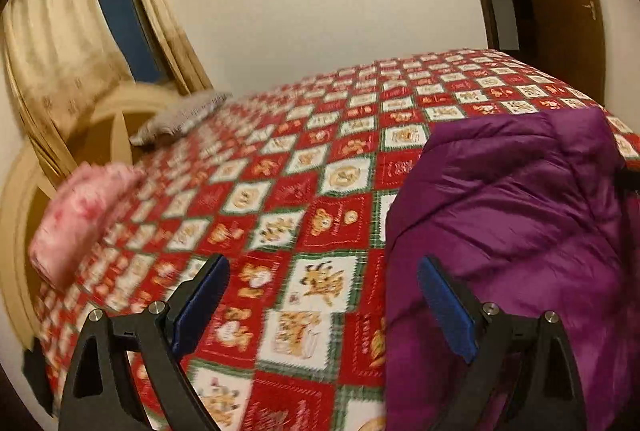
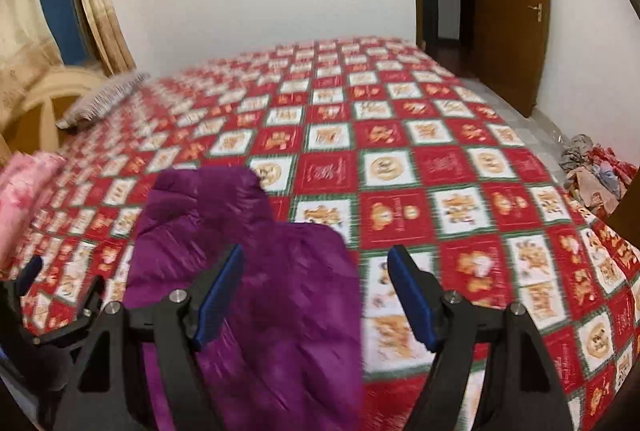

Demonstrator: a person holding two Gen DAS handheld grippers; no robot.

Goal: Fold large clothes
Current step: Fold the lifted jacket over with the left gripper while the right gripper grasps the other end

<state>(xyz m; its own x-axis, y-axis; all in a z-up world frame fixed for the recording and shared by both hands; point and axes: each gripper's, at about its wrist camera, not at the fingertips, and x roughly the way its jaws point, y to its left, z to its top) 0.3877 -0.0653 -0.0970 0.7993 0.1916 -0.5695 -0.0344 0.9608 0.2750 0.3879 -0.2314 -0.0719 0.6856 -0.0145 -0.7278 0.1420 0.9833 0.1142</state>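
Purple jacket [image 2: 248,271] lies on bed quilt [image 2: 460,167], long axis running away from tongs. Right gripper [image 2: 316,295] nearer, above its edge; left gripper [image 1: 324,311] beside it. Both spread, empty.

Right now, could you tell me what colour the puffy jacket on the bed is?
The jacket is purple, shown best in the left wrist view.

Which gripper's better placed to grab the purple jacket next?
Probably right. The right gripper is open with the purple jacket partly between its fingers. The left gripper, also open, faces bare bedspread, the jacket off to its right.
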